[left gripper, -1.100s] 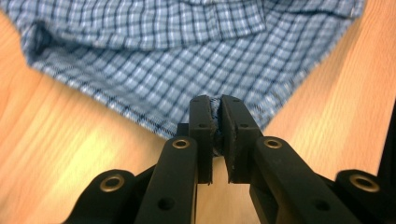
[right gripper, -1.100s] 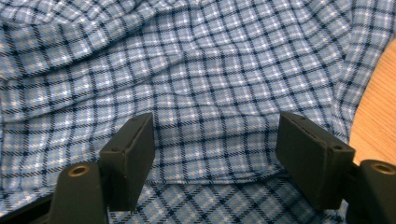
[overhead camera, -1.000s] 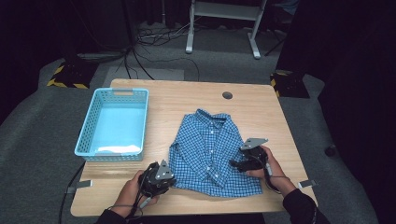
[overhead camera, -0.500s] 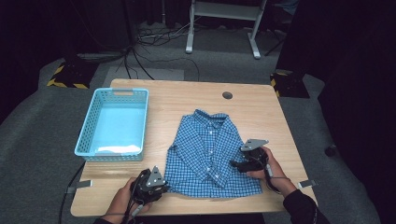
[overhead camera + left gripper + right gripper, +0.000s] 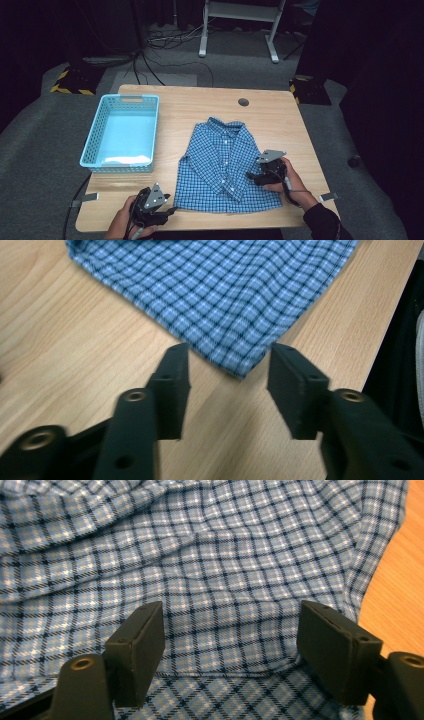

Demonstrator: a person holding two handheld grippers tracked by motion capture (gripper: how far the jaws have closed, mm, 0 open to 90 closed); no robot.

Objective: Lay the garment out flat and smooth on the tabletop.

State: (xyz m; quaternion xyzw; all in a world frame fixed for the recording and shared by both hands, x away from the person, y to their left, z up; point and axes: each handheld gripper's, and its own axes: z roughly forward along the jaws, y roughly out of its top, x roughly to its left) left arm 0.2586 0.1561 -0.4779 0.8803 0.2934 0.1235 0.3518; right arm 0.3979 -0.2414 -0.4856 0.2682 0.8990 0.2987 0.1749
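A blue checked shirt (image 5: 227, 165) is lying flat on the wooden table (image 5: 200, 107), just right of a light blue basket (image 5: 122, 132). The person is holding the left gripper (image 5: 170, 211) at the near edge, its jaws spread wide on either side of the shirt's bottom corner (image 5: 243, 367), not touching it. The right gripper (image 5: 251, 176) is hovering over the shirt's right side, jaws also wide apart above the cloth (image 5: 225, 580).

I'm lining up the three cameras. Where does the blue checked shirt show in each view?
High view: the shirt lies flat, centre-right on the table.
Left gripper view: its hem corner points between the open jaws.
Right gripper view: cloth spreads behind the open jaws.
Shared landmark: the wooden table.
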